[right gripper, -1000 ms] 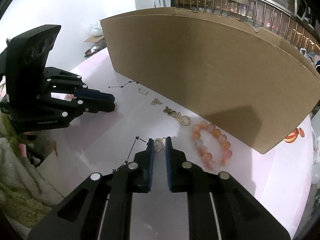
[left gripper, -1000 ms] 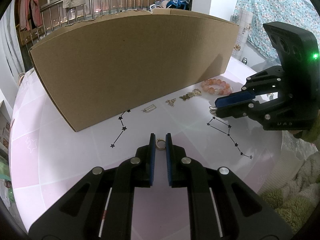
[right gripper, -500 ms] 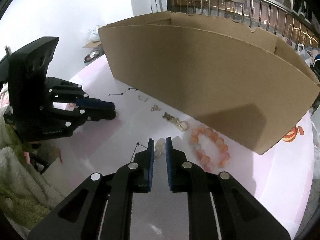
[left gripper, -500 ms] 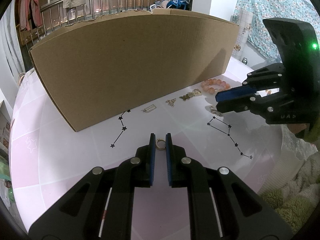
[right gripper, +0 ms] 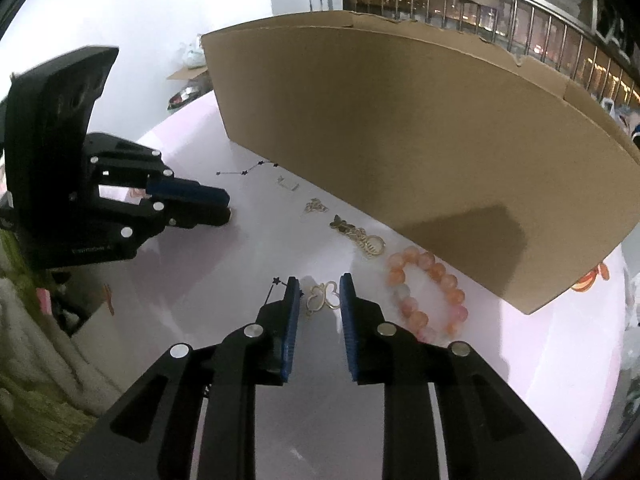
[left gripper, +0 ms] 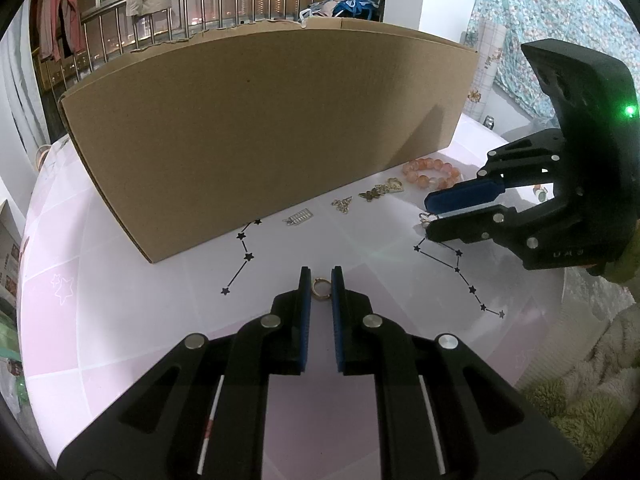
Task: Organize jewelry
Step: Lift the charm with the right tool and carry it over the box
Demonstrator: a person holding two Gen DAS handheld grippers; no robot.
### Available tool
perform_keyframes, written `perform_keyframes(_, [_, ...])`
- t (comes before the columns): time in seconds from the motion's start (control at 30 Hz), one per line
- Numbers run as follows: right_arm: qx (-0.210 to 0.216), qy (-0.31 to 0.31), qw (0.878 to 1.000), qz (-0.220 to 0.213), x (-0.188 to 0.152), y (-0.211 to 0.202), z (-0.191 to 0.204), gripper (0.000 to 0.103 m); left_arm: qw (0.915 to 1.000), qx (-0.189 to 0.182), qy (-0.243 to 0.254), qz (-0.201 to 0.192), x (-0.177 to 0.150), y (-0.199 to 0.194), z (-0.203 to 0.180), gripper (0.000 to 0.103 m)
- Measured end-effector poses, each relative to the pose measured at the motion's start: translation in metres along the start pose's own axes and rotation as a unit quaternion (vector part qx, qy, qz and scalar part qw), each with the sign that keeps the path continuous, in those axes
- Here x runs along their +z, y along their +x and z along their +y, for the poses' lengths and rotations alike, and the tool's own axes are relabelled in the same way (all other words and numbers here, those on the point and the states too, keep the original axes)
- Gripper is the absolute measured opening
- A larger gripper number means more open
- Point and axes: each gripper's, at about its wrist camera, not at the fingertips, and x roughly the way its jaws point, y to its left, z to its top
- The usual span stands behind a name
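Left hand-held gripper (left gripper: 321, 280) angled down at tabletop (left gripper: 140, 320), pinching gold ring (left gripper: 321, 289). Right hand-held gripper (right gripper: 320, 290) angled down — jaws opening, butterfly pendant (right gripper: 323, 298) lying loose between them.

Left tongs (left gripper: 321, 276) nearly closed; right tongs (right gripper: 320, 286) opening.

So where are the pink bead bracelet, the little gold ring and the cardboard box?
pink bead bracelet (right gripper: 427, 294): right wrist view, a bead.
gold ring (left gripper: 321, 289): left wrist view, its band.
cardboard box (left gripper: 256, 128): left wrist view, front wall.
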Motion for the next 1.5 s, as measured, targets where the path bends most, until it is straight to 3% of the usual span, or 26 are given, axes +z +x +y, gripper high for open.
perform_keyframes(0.07, [0.004, -0.002, 1.000, 0.002, 0.001, 0.001, 0.001, 0.016, 1.0000, -0.001, 0.000, 0.000, 0.000, 0.000, 0.001, 0.009])
perform_keyframes(0.67, [0.017, 0.014, 1.000, -0.004, -0.002, -0.003, -0.008, 0.016, 1.0000, -0.003, 0.000, 0.000, 0.000, -0.001, 0.001, 0.009])
perform_keyframes(1.5, [-0.004, 0.031, 0.999, -0.042, -0.007, -0.042, -0.014, 0.016, 0.9997, -0.013, 0.012, -0.018, 0.006, -0.019, -0.008, 0.008])
